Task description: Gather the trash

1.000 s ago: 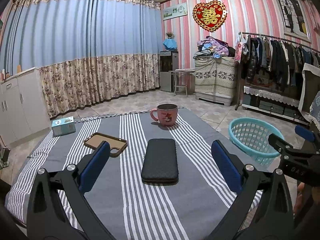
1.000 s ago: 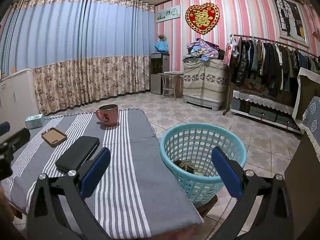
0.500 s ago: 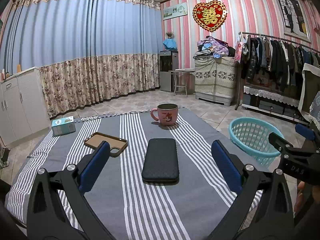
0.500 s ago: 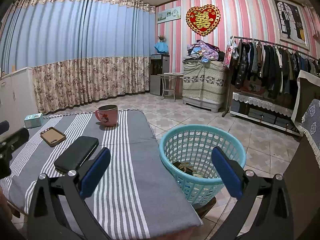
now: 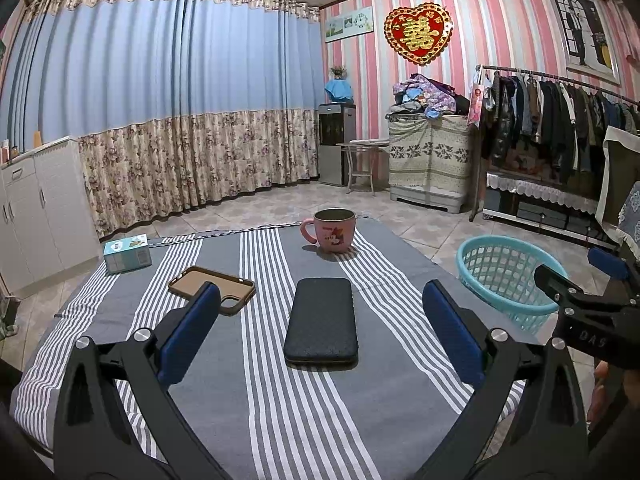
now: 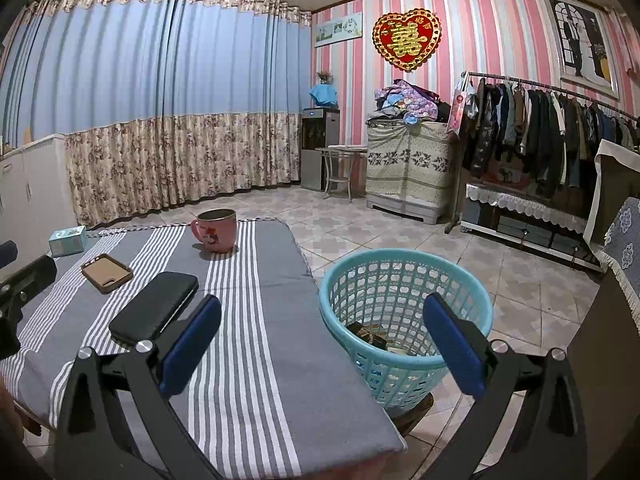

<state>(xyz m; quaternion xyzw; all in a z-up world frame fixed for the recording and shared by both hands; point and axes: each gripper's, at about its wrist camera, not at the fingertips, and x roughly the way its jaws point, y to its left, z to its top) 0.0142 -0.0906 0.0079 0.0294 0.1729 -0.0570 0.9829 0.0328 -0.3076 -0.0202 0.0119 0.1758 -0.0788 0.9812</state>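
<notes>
Desk (image 5: 256,420), grey cloth with white stripes. Round teal lattice plastic basket (image 6: 404,320) beside its right edge, dark trash (image 6: 370,334) inside. Black textured rectangular case (image 5: 321,320). Pink cartoon-printed mug (image 5: 334,230). Left gripper (image 5: 320,332), right gripper (image 6: 320,344): jaws wide apart, empty.

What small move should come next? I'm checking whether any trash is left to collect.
Probably hold both claws back and stop: the open left claw and open right claw hold nothing, scraps already lie in the turquoise plastic mesh basket, and the grey striped tablecloth carries no visible trash.
</notes>
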